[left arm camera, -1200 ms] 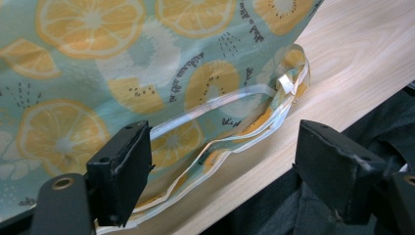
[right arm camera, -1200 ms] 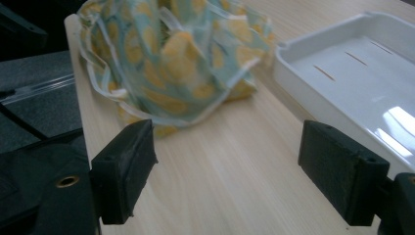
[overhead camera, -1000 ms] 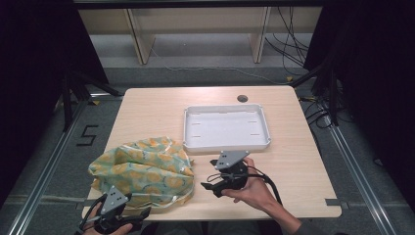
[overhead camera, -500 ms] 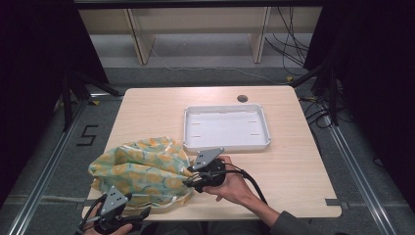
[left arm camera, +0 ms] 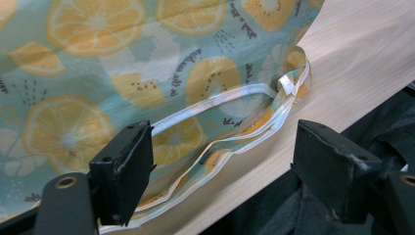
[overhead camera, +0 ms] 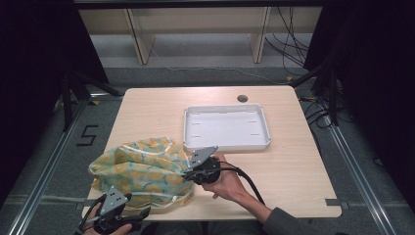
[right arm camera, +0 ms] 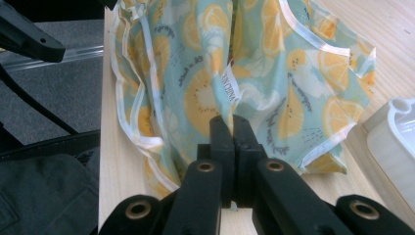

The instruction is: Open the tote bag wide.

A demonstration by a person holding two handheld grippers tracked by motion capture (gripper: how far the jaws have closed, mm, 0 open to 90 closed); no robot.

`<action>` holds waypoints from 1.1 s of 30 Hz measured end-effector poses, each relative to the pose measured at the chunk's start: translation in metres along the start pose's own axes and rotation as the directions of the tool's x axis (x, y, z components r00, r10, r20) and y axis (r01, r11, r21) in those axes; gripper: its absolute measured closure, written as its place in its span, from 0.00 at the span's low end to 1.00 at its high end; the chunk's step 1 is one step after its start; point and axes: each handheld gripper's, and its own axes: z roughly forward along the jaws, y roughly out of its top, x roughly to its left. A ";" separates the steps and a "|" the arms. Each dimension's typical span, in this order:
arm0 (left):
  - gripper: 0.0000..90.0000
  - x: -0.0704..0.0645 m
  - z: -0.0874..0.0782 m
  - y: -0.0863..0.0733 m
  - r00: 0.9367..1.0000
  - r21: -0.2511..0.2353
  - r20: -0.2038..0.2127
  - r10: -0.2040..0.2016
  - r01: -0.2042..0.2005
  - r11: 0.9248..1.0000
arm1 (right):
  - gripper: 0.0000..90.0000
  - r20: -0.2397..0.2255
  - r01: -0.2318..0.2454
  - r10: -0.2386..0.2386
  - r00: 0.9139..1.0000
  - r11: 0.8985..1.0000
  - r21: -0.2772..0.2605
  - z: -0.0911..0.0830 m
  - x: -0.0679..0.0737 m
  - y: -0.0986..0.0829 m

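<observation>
Pale wooden table, white tray bare at its far middle, lemon-print bag slumped at the near left edge, pinched at its right side by the clenched right gripper, left gripper released beside its hem, apparently barely begun.

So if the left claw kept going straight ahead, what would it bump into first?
Probably the teal fabric bag with the orange-slice print: the open left claw points at its clear-trimmed edge at the wooden table's front, though the depth is hard to judge.
</observation>
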 end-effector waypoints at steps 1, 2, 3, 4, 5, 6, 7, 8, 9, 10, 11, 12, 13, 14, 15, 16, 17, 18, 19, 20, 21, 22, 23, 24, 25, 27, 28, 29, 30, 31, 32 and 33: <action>0.25 0.000 0.000 0.000 1.000 0.000 0.000 0.000 0.000 1.000 | 1.00 0.011 0.039 -0.039 0.999 0.999 -0.008 0.000 -0.001 0.000; 0.25 0.000 0.000 0.000 1.000 -0.004 0.002 -0.002 0.002 1.000 | 1.00 0.011 0.039 -0.039 0.999 0.999 -0.008 0.000 -0.001 0.000; 0.25 -0.001 0.001 0.000 1.000 -0.020 0.002 -0.021 0.021 1.000 | 1.00 0.007 -0.007 0.007 1.000 1.000 0.004 -0.002 0.002 0.000; 0.25 0.000 0.000 0.000 1.000 -0.011 0.004 -0.012 0.012 1.000 | 1.00 0.008 -0.014 0.014 1.000 1.000 0.004 -0.004 0.003 -0.001; 0.25 -0.001 0.000 0.000 1.000 -0.018 -0.004 -0.017 0.016 1.000 | 1.00 0.007 -0.026 0.026 1.000 1.000 0.009 -0.008 0.003 -0.002; 0.25 0.000 -0.002 0.000 1.000 0.004 -0.007 0.008 -0.008 1.000 | 1.00 0.019 -0.001 0.001 1.000 1.000 0.007 -0.011 0.001 -0.003; 0.25 0.000 -0.002 0.000 1.000 -0.003 0.000 0.007 -0.007 1.000 | 1.00 0.014 0.003 -0.004 1.000 1.000 0.009 -0.014 0.000 -0.004; 0.25 0.000 -0.002 0.000 1.000 -0.008 0.007 -0.002 0.002 1.000 | 1.00 0.025 -0.003 0.003 1.000 1.000 0.013 -0.017 -0.001 -0.006; 0.25 -0.001 -0.001 0.000 1.000 -0.022 0.006 -0.017 0.017 1.000 | 1.00 0.022 -0.014 0.014 1.000 1.000 0.010 -0.021 -0.001 -0.008; 0.25 -0.002 -0.001 0.000 1.000 -0.032 0.006 -0.025 0.025 0.999 | 1.00 0.022 -0.017 0.017 1.000 1.000 0.015 -0.024 -0.003 -0.010; 0.25 -0.002 -0.001 0.001 1.000 -0.027 0.011 -0.022 0.022 0.999 | 1.00 0.030 -0.012 0.012 0.999 1.000 0.014 -0.027 -0.004 -0.012; 0.26 -0.001 -0.002 0.001 1.000 -0.017 0.015 -0.004 0.004 1.000 | 1.00 0.028 -0.023 0.022 0.999 1.000 0.022 -0.031 -0.005 -0.014; 0.26 -0.002 -0.001 0.001 1.000 -0.031 0.017 -0.013 0.013 0.999 | 1.00 0.035 -0.023 0.023 0.999 1.000 0.018 -0.035 -0.007 -0.017; 0.26 -0.003 -0.001 0.001 1.000 -0.028 0.011 -0.014 0.015 0.999 | 1.00 0.035 -0.027 0.026 0.999 0.999 0.020 -0.039 -0.008 -0.020; 0.26 -0.005 0.000 0.001 0.999 -0.045 0.012 -0.035 0.035 0.998 | 1.00 0.035 -0.029 0.029 0.999 0.999 0.017 -0.043 -0.009 -0.023; 0.26 -0.003 -0.002 0.001 1.000 -0.024 0.022 -0.007 0.007 1.000 | 1.00 0.039 -0.037 0.036 0.999 0.999 0.013 -0.047 -0.011 -0.026; 0.26 -0.004 -0.001 0.001 1.000 -0.029 0.020 -0.017 0.017 0.999 | 1.00 0.041 -0.040 0.040 0.998 0.999 0.018 -0.052 -0.012 -0.030; 0.26 -0.003 -0.002 0.001 1.000 -0.020 0.026 -0.001 0.002 1.000 | 1.00 0.042 -0.031 0.031 0.999 0.999 0.013 -0.055 -0.014 -0.033; 0.26 -0.004 -0.002 0.001 1.000 -0.019 0.030 -0.004 0.004 1.000 | 1.00 0.044 -0.035 0.035 0.998 0.999 0.018 -0.060 -0.015 -0.037; 0.26 -0.005 0.000 0.001 0.999 -0.033 0.032 -0.014 0.015 0.999 | 1.00 0.043 -0.039 0.038 0.998 0.999 0.013 -0.064 -0.017 -0.041; 0.27 -0.003 -0.001 0.001 0.999 -0.025 0.037 0.016 -0.015 1.000 | 1.00 0.045 -0.043 0.042 0.998 0.999 0.009 -0.068 -0.019 -0.046; 0.27 -0.004 -0.001 0.002 0.999 -0.024 0.038 0.015 -0.014 1.000 | 1.00 0.050 -0.043 0.042 0.998 0.999 0.010 -0.072 -0.021 -0.050; 0.27 -0.003 -0.001 0.002 0.999 -0.020 0.041 0.013 -0.012 1.000 | 1.00 0.057 -0.060 0.059 0.997 0.998 0.009 -0.076 -0.022 -0.053; 0.27 -0.003 -0.001 0.001 0.999 -0.028 0.041 0.012 -0.011 1.000 | 1.00 0.059 -0.072 0.072 0.996 0.997 0.008 -0.081 -0.024 -0.057; 0.27 -0.004 0.000 0.001 0.999 -0.041 0.041 -0.005 0.006 0.999 | 1.00 0.063 -0.085 0.085 0.994 0.996 0.004 -0.085 -0.024 -0.061; 0.27 -0.003 -0.001 0.001 0.999 -0.025 0.041 0.013 -0.012 1.000 | 1.00 0.066 -0.092 0.092 0.994 0.996 0.008 -0.094 -0.025 -0.068; 0.27 -0.004 -0.001 0.001 0.999 -0.028 0.042 0.010 -0.009 1.000 | 1.00 0.081 -0.106 0.104 0.991 0.994 0.013 -0.099 -0.025 -0.071; 0.27 -0.004 -0.001 0.002 0.999 -0.016 0.042 0.009 -0.009 1.000 | 1.00 0.085 -0.102 0.102 0.991 0.995 0.006 -0.103 -0.025 -0.075; 0.28 -0.005 -0.001 0.002 0.999 -0.008 0.041 0.007 -0.007 1.000 | 1.00 0.088 -0.104 0.103 0.991 0.995 0.007 -0.108 -0.025 -0.079; 0.28 -0.005 -0.001 0.002 0.999 -0.007 0.042 0.002 -0.001 1.000 | 1.00 0.097 -0.114 0.113 0.989 0.993 0.013 -0.113 -0.025 -0.082; 0.28 -0.005 0.000 0.001 0.999 -0.019 0.044 0.016 -0.015 1.000 | 1.00 0.109 -0.126 0.124 0.986 0.992 0.012 -0.117 -0.025 -0.086; 0.28 -0.005 0.000 0.001 0.999 -0.018 0.045 0.023 -0.022 1.000 | 1.00 0.111 -0.121 0.120 0.986 0.993 0.001 -0.121 -0.025 -0.090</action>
